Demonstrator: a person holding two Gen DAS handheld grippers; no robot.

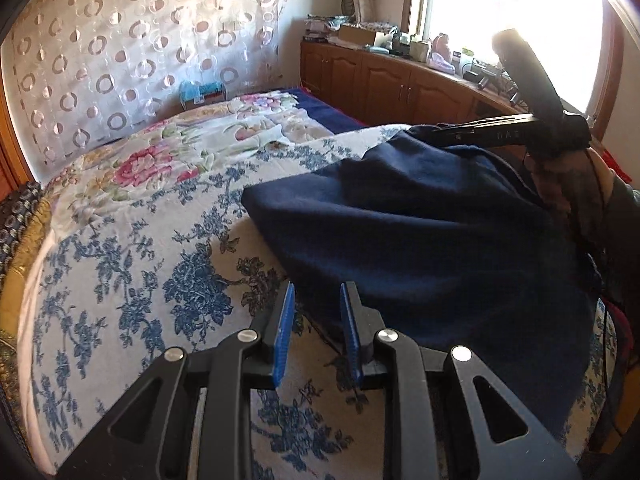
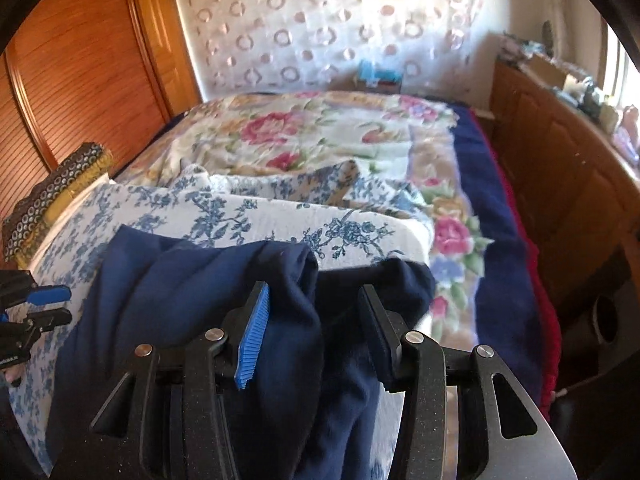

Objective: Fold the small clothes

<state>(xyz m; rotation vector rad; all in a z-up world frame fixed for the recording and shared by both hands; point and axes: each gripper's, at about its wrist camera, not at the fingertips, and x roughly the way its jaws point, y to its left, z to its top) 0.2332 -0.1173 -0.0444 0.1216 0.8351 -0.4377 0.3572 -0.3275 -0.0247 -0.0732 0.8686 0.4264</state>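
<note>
Garment: navy cloth (image 1: 420, 232) lies on the blue-floral bedspread (image 1: 132, 264), at 3 o'clock in the left wrist view.
Left gripper (image 1: 316, 322): fingers apart, nothing between them, just beside the cloth's near edge.
Right gripper (image 2: 316, 334): fingers spread, a raised bunch of navy cloth (image 2: 288, 280) between them; a firm grip cannot be confirmed.
Background: wooden cabinets (image 1: 380, 80) at 1 o'clock.
</note>
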